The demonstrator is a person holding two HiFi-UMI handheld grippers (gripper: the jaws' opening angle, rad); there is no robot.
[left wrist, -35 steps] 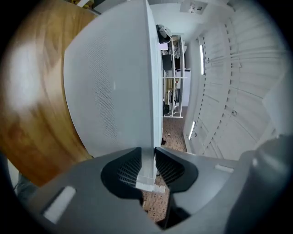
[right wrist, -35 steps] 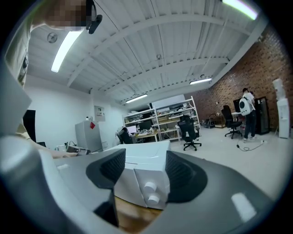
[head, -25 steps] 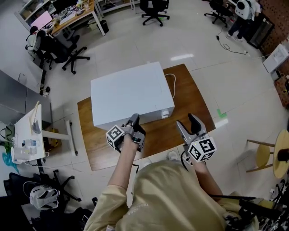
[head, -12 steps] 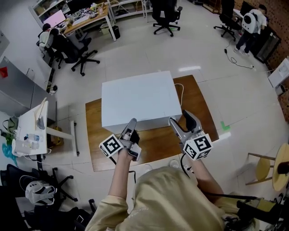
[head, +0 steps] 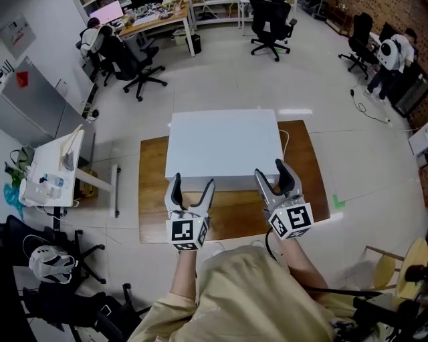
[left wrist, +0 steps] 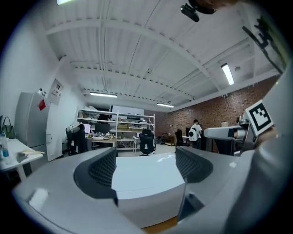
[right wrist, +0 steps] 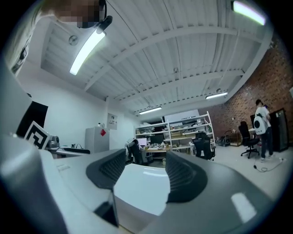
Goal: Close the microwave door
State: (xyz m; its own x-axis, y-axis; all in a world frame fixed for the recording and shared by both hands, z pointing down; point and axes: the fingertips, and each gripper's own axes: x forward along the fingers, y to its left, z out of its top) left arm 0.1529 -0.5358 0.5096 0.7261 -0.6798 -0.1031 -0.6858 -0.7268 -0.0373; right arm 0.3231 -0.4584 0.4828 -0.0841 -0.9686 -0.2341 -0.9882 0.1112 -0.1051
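A white microwave (head: 223,148) stands on a brown wooden table (head: 154,204); from above I see its flat top, and its front face looks flush, door shut. My left gripper (head: 192,188) hovers just in front of the near edge at the left, its jaws opening, nothing between them. My right gripper (head: 277,175) hangs in front of the near right corner, open and empty. The white box fills the gap between the jaws in the left gripper view (left wrist: 145,178) and in the right gripper view (right wrist: 143,185).
A white side table (head: 52,168) with small items stands to the left. Black office chairs (head: 130,60) and desks (head: 150,20) lie beyond. A cable (head: 289,141) runs behind the microwave. A wooden stool (head: 404,267) sits at right. People stand far right (head: 388,57).
The left gripper drew back from the microwave's front and its jaws spread from shut to open. The head view shifted, so the microwave sits more centred. The right gripper stayed open.
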